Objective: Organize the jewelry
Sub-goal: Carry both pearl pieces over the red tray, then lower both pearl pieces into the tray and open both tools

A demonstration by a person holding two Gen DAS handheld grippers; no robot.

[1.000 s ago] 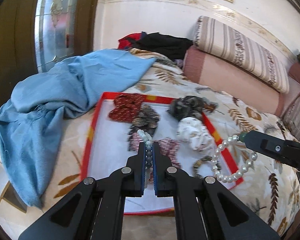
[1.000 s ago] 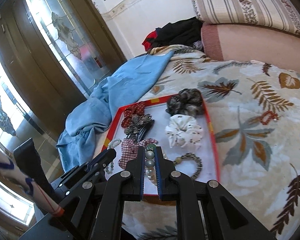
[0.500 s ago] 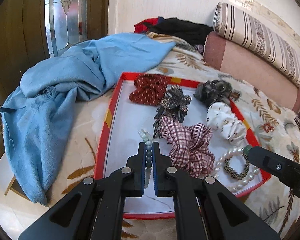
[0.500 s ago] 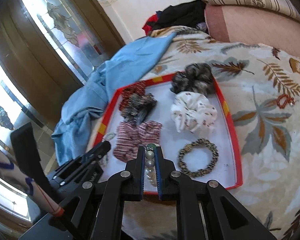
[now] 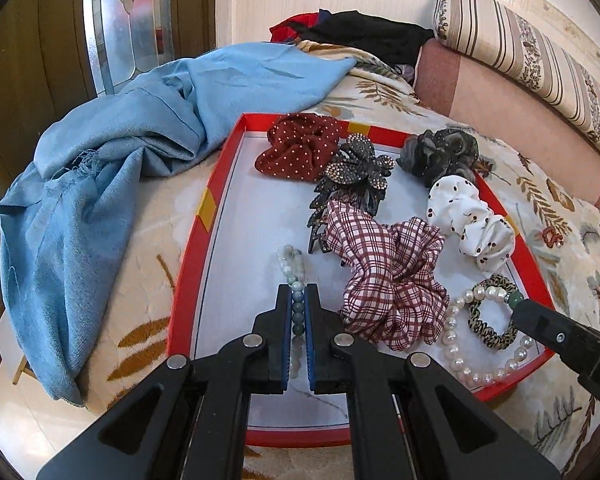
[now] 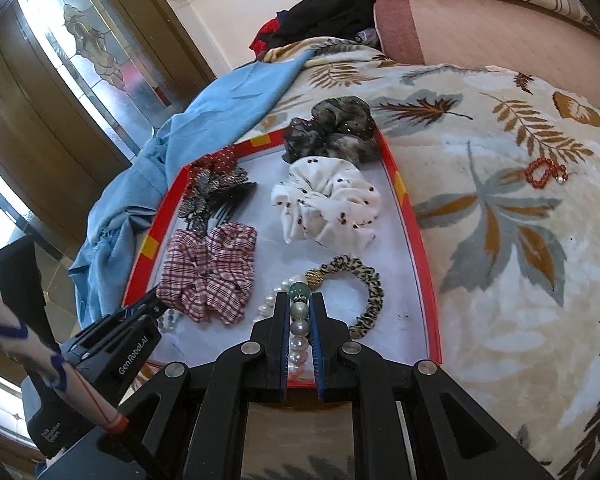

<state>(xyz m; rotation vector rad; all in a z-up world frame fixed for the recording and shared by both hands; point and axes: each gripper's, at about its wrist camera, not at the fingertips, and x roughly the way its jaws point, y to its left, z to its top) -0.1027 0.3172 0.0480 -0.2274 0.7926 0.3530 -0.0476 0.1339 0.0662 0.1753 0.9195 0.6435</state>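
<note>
A red-rimmed white tray lies on the leaf-print bedspread. My left gripper is shut on a green-grey bead bracelet whose far end rests on the tray floor. My right gripper is shut on a white pearl bracelet with one green bead; it shows in the left wrist view as a loop lying over the leopard-print hair tie. A plaid scrunchie lies between the grippers.
The tray also holds a red dotted scrunchie, a rhinestone claw clip, a grey scrunchie and a white dotted scrunchie. A red bead bracelet lies on the bedspread right of the tray. A blue cloth is heaped at the left.
Both grippers have come down toward the tray with their bracelets. The pearl bracelet now rests on the tray over the leopard hair tie, and the green-grey bracelet's end touches the tray.
</note>
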